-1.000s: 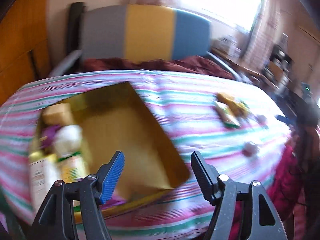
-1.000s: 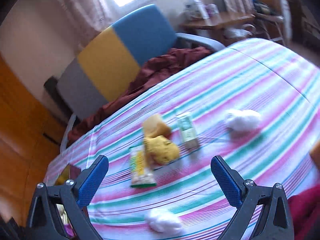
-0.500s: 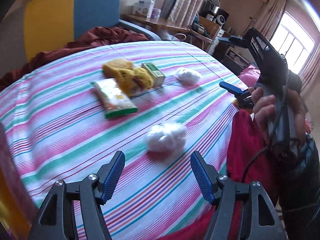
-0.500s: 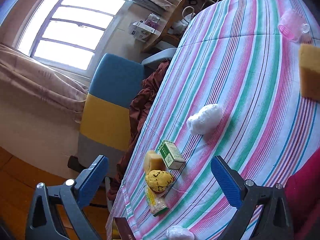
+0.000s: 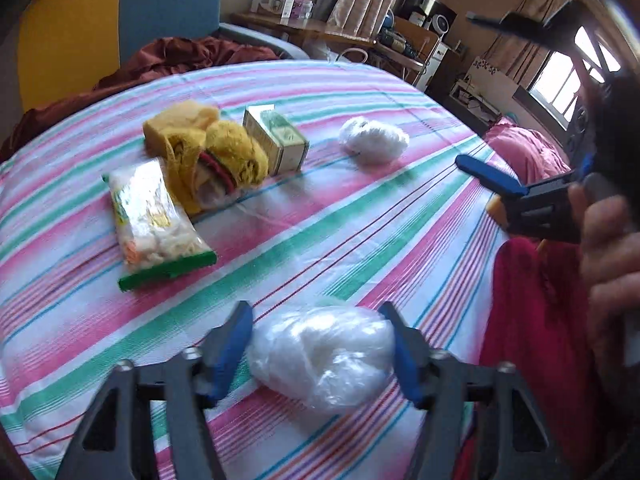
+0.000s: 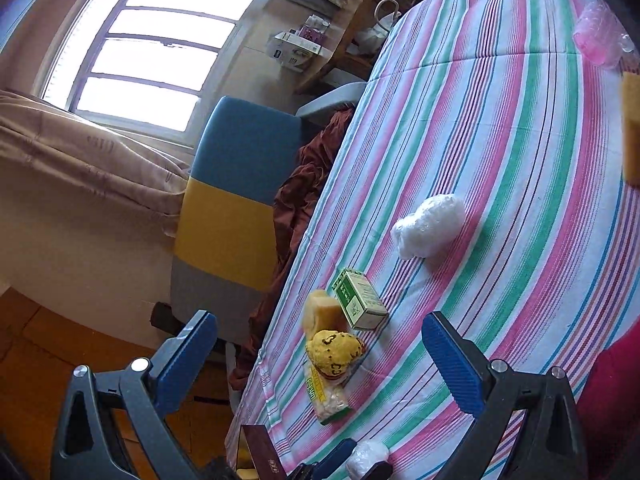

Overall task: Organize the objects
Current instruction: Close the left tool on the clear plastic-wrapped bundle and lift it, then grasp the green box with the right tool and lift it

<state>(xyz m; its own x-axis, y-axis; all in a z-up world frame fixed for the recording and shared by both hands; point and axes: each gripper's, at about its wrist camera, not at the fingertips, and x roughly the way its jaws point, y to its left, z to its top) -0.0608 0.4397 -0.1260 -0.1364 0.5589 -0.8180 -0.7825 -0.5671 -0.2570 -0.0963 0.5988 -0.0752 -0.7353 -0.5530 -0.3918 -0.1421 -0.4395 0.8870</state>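
Note:
A white plastic-wrapped bundle point(image 5: 324, 356) lies on the striped tablecloth point(image 5: 360, 232) near its front edge. My left gripper point(image 5: 316, 314) points down over it. Its jaws are closing, with the bundle between the blue pads point(image 5: 232, 344), which sit right at its sides without squeezing it. The same bundle point(image 6: 366, 458) shows at the bottom of the right wrist view. My right gripper point(image 6: 316, 320) is held in a hand above the table's right side, wide open with nothing in it.
Mid-table lie a noodle packet point(image 5: 154, 216), a yellow plush toy point(image 5: 228, 160), a yellow sponge point(image 5: 176, 124), a green-and-white box point(image 5: 276, 140) and a second white bundle point(image 5: 374, 140). A pink cup point(image 6: 600, 38) and an orange sponge point(image 6: 632, 132) sit further right. A three-coloured chair point(image 6: 236, 200) stands behind.
My left gripper swung away from the gold box with items, crossed the table and came down around the white bundle, its jaws narrowing. The right gripper rolled, then held still.

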